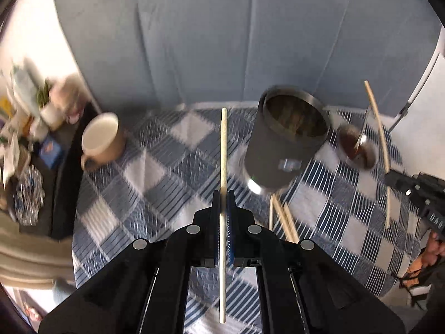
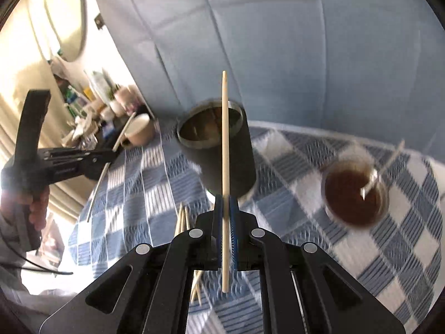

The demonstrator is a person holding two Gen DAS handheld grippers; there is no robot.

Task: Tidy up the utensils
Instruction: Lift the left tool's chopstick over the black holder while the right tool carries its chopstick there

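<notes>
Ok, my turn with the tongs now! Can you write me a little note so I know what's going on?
Left tongs: shut on one chopstick.
Right tongs: shut on another chopstick.
The dark holder cup stands on the checked cloth; no chopsticks visible inside it.
Loose chopsticks lie on the cloth in front of it.
Left: drop both held sticks into the holder, then fetch the loose ones.

Canister (image 1: 286, 142) mid-cloth (image 1: 155, 167); mug (image 1: 101, 139) left, glass (image 1: 357, 147) right, loose chopsticks (image 1: 283, 220) before canister.
</notes>
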